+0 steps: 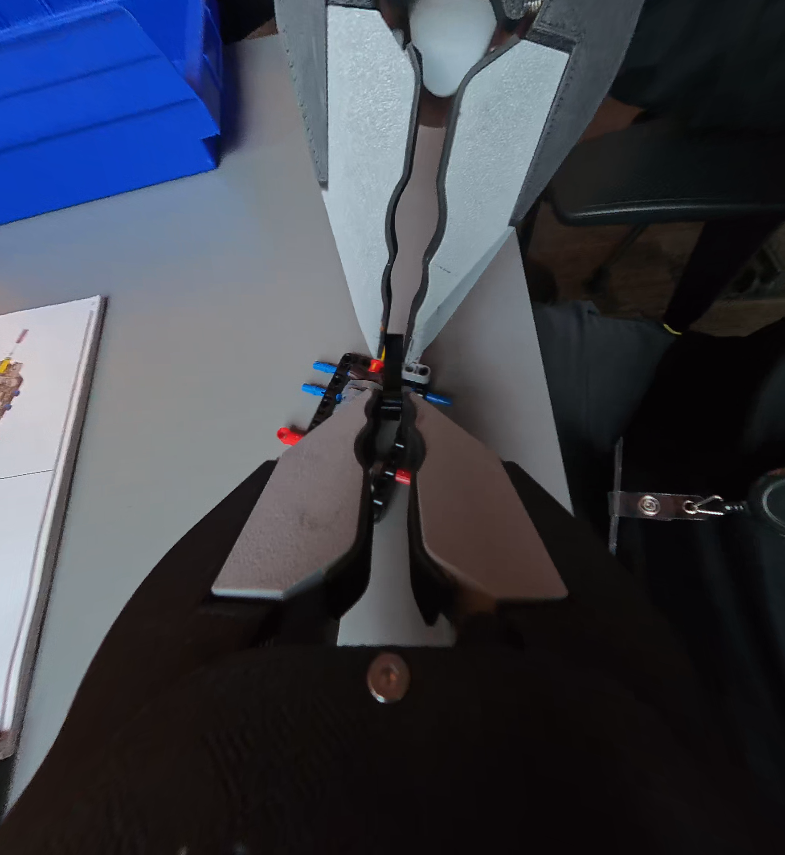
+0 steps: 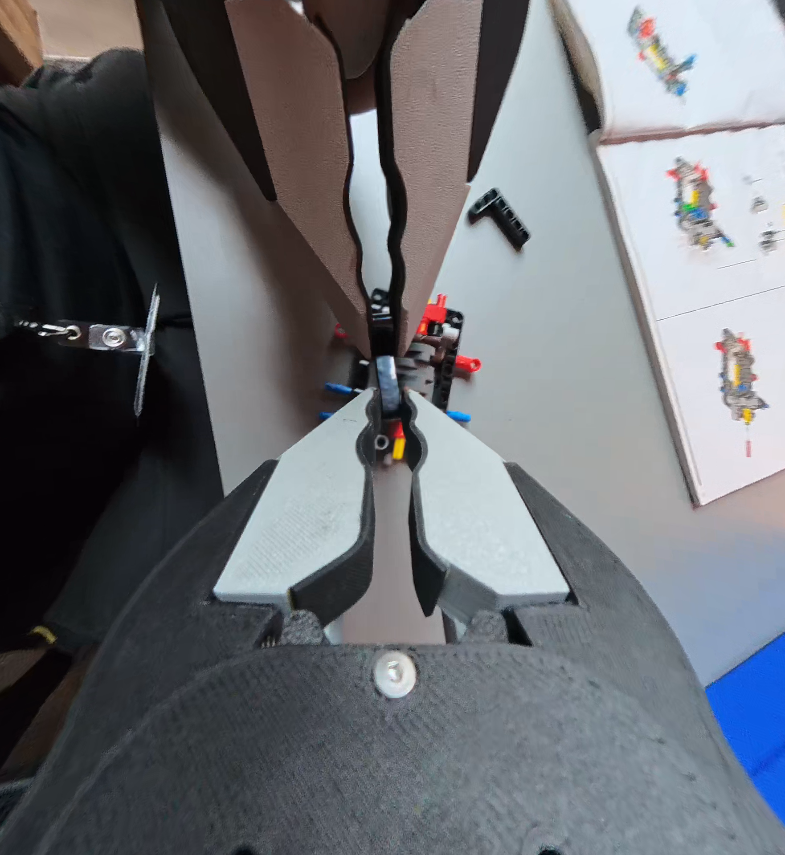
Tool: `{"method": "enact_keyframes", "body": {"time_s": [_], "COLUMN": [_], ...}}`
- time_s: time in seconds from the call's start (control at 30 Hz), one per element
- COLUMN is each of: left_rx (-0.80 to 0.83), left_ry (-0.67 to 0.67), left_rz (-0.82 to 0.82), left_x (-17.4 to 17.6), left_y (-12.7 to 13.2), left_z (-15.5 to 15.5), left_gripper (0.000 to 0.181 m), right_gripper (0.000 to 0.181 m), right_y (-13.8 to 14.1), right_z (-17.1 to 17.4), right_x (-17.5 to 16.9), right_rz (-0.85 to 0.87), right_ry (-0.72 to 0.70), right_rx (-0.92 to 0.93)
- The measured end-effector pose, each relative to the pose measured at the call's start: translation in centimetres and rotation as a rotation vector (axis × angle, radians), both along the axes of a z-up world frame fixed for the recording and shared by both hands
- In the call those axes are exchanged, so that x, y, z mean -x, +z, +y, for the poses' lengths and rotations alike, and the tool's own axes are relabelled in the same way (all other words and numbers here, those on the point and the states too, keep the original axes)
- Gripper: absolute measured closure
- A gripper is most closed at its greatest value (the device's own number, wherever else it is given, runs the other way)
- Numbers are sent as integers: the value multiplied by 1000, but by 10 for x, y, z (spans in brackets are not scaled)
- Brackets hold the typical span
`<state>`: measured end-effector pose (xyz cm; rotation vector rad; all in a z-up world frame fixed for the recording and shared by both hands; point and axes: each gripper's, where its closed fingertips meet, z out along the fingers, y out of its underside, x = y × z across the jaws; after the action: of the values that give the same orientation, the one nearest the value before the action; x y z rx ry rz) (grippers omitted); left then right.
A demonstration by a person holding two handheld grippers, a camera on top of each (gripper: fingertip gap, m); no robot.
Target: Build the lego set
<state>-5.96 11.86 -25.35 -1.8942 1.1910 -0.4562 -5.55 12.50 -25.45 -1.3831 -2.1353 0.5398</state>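
The lego assembly (image 2: pixel 432 356), a black frame with red, blue, yellow and grey parts, is seen on the grey desk (image 2: pixel 543 416), near the desk edge that faces the person. The left gripper (image 1: pixel 388 407), with its brown fingers (image 1: pixel 316 499), is closed almost fully on a black part of the assembly; only a narrow gap is left between the fingertips, and a black beam with holes is seen in this gap. The right gripper (image 2: pixel 388 398), with its light grey fingers (image 2: pixel 307 509), is brought from the opposite side, tip to tip with the left one, and it is closed on a dark, narrow piece (image 2: pixel 388 379) that stands upright on the assembly. Whether this piece is already joined to the assembly cannot be told. Blue pins (image 1: pixel 323 368) and a red pin (image 1: pixel 289 435) are sticking out from the sides of the assembly. A loose black L-shaped beam (image 2: pixel 501 217) lies on the desk, near the assembly and apart from it. An open instruction booklet (image 2: pixel 728 277) lies beyond the assembly, farther from the person. A blue bin (image 1: pixel 85 106) is placed on the desk well apart from the assembly. A clear badge clip (image 2: pixel 117 335) hangs on the dark clothing of the person (image 2: pixel 57 231), beside the desk edge.
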Motion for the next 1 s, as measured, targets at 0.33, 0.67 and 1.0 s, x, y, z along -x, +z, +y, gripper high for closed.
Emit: {"method": "enact_keyframes", "body": {"time_s": [0.33,0.67,1.0], "left_rx": [-84,-23,8], "left_ry": [-76,-91,-52], "left_rz": [-454,-524,-445], "left_x": [3,-3,-5], "left_y": [56,50,29], "left_z": [-3,-5,-4], "left_gripper": [175,175,173], "right_gripper": [165,176,176], "right_y": [55,60,52], "right_z": [-2,-10,-13], "right_x": [7,8,12], "right_rz": [327,367,335], "right_ry": [-49,-48,-53], "right_rx": [352,386,401]}}
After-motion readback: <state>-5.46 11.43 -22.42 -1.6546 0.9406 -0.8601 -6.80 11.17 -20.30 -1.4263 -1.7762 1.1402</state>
